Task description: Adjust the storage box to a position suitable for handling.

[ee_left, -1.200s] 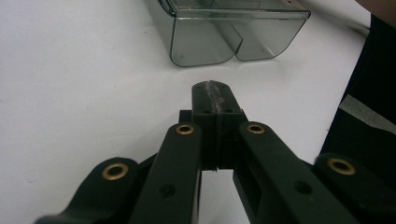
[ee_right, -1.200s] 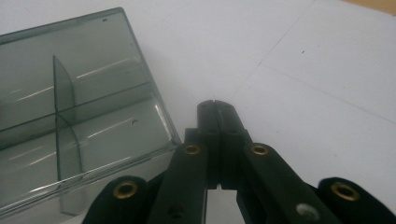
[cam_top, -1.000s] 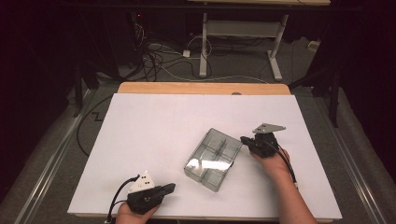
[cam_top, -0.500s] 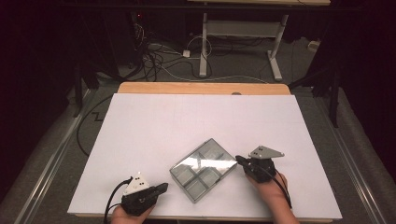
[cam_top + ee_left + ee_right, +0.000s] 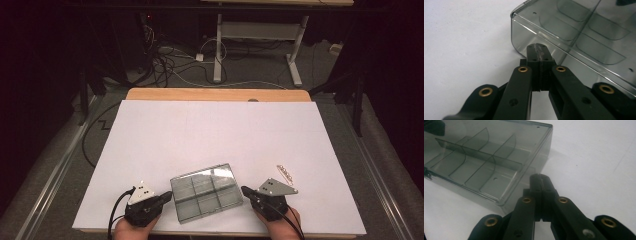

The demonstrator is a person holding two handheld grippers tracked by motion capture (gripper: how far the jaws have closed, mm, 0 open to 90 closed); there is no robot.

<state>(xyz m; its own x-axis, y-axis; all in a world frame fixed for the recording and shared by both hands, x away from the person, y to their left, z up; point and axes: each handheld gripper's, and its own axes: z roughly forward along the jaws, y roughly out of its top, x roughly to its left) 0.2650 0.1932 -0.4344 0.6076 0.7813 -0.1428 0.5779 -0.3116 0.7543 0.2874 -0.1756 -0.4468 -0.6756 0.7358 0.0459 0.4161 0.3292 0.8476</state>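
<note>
Between closed claws [image 5: 169, 196] [image 5: 245, 190]: clear divided box [image 5: 206, 191], both tips touching.

The high view looks forward and down from above the near edge of the white desk [image 5: 215, 130], taking in its whole top and the floor beyond. Each gripper view sits low and very close, looking along its own shut fingers at the clear divided box [image 5: 206, 191] [image 5: 579, 35] [image 5: 486, 160], which all three views share.
</note>
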